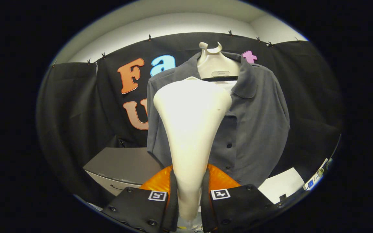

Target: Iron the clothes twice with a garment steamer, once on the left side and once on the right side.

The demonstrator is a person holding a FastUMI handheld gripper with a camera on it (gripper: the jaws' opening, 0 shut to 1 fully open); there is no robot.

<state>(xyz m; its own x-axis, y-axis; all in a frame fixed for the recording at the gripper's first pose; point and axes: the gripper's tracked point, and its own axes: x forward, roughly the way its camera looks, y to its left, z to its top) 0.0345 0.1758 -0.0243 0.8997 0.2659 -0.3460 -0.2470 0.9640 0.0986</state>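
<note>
A white garment steamer [191,129] stands upright between my fingers, its narrow handle pinched on both sides and its wide head rising toward the shirt. My gripper [189,197] is shut on that handle. Beyond the steamer head hangs a dark grey button-up shirt [254,123] on a white hanger form [217,64]. The steamer head covers the shirt's left half up to the collar; whether it touches the cloth I cannot tell. The shirt's button placket and right half show beside the steamer.
A dark grey box or cabinet [121,165] sits low to the left of the shirt. White sheets and small items [283,186] lie low to the right. Black cloth walls close the booth behind the shirt.
</note>
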